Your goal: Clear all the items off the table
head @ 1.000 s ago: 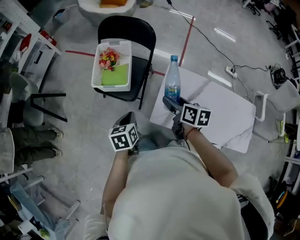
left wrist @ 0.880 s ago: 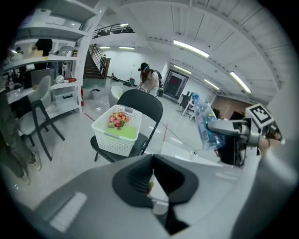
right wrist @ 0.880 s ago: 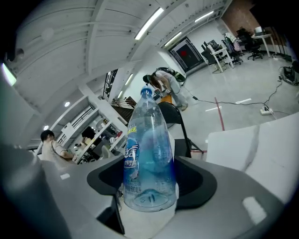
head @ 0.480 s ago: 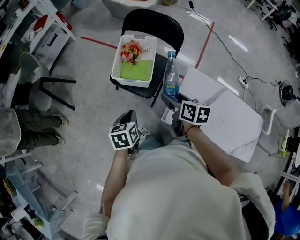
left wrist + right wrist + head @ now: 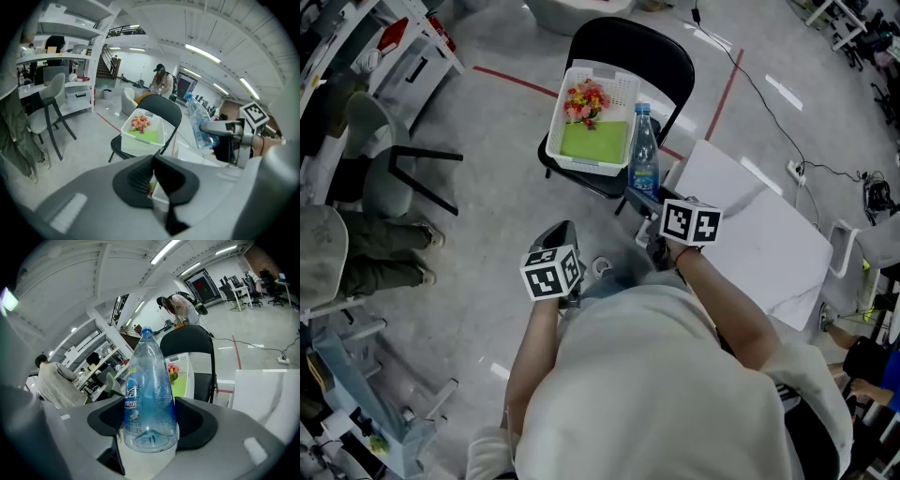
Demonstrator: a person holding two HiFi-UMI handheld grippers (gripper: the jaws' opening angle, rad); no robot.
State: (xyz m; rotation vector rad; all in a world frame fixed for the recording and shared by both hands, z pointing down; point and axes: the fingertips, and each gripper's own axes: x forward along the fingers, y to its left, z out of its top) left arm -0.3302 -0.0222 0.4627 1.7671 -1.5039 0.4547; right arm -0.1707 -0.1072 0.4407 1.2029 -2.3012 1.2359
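While right hand-held gripper (image 5: 643, 200) clamps clear blue-labelled plastic water bottle (image 5: 643, 150) upright, white slatted plastic basket (image 5: 586, 166) on black chair (image 5: 661, 56) lies just ahead-left, nearest it. Left hand-held gripper (image 5: 560, 230) closed, empty.

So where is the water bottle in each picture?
Head view: the water bottle is in the upper middle, at the white basket's right edge.
Left gripper view: right of centre, tilted.
Right gripper view: dead centre, large.
Shared landmark: the white basket, in all three views.
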